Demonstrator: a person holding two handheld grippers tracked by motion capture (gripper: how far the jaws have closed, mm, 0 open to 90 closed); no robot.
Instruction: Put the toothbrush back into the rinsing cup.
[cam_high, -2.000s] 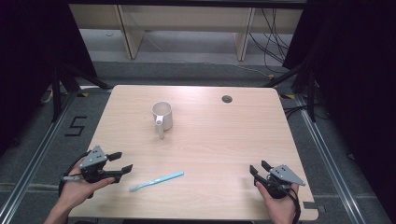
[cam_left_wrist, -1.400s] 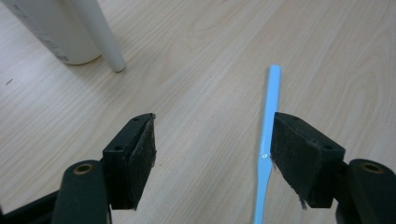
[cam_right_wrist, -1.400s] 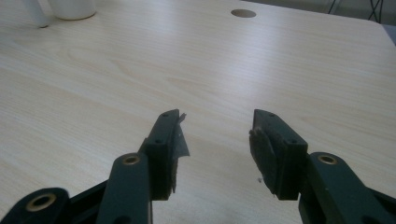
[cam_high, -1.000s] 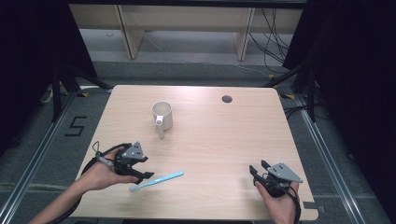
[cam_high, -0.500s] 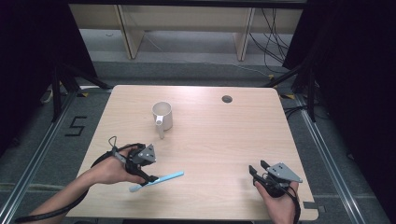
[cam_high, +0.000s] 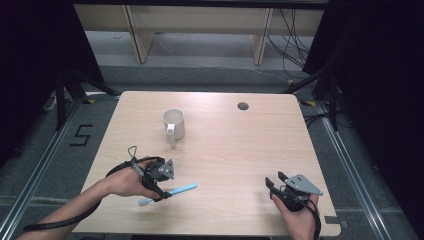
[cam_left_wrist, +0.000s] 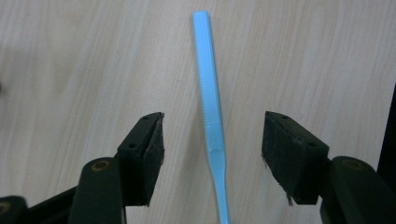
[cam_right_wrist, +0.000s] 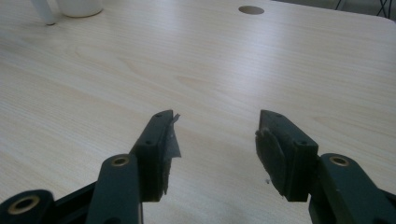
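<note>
My left gripper (cam_high: 161, 186) hangs over the blue toothbrush (cam_high: 168, 194) lying near the front edge of the wooden table (cam_high: 240, 145), jaws spread wide to either side of its handle (cam_left_wrist: 208, 93) without touching it. In the left gripper view the handle runs straight up between the two black pads (cam_left_wrist: 152, 156), bare wood showing on both sides. The brush head points toward my side of the table, and its handle end toward the middle. My right gripper (cam_high: 274, 184) rests near the front right corner, jaws apart and holding nothing. A white mug (cam_high: 174, 124) stands farther back, well apart from the toothbrush.
</note>
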